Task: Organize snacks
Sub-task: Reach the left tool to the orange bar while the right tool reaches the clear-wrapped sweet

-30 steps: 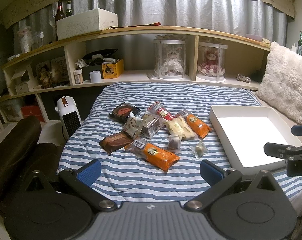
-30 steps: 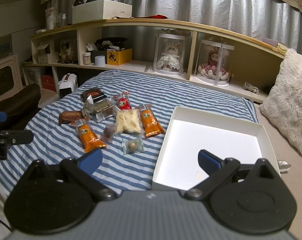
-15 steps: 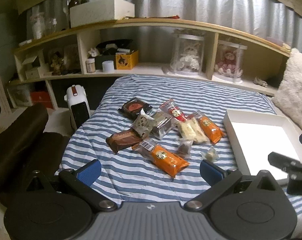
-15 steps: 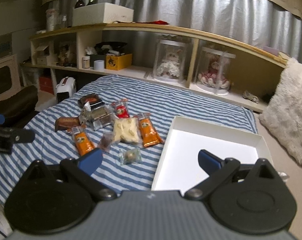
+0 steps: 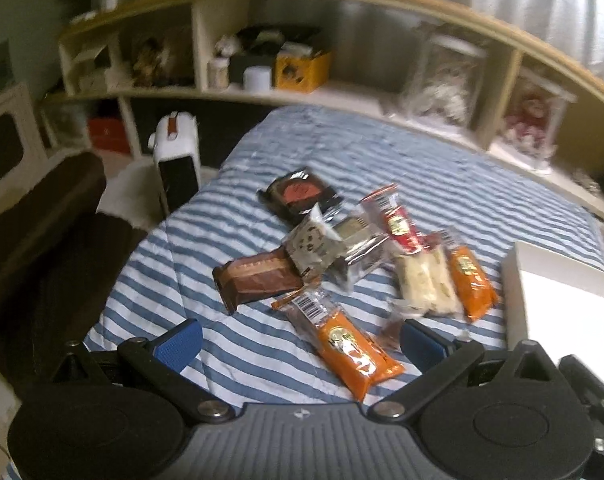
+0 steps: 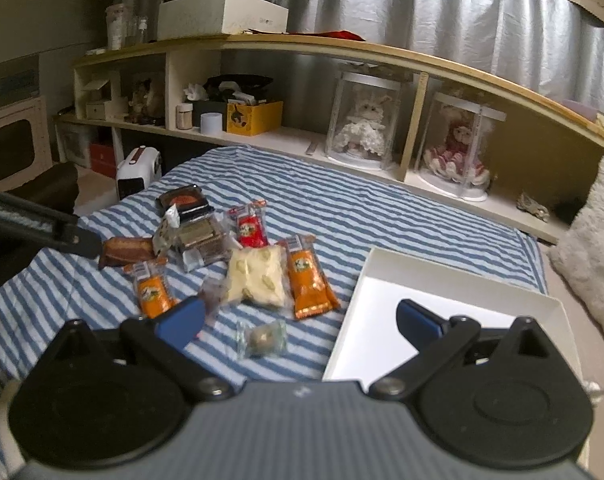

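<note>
While both tongs, left (image 5: 299,338) and right (image 6: 297,318), gape wide and empty, snacks (image 6: 241,256) lie clustered left of box (image 6: 454,284).

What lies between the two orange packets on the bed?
In the right wrist view, a pale yellow packet and a small dark wrapped sweet lie between the near orange packet and the far orange packet.
</note>
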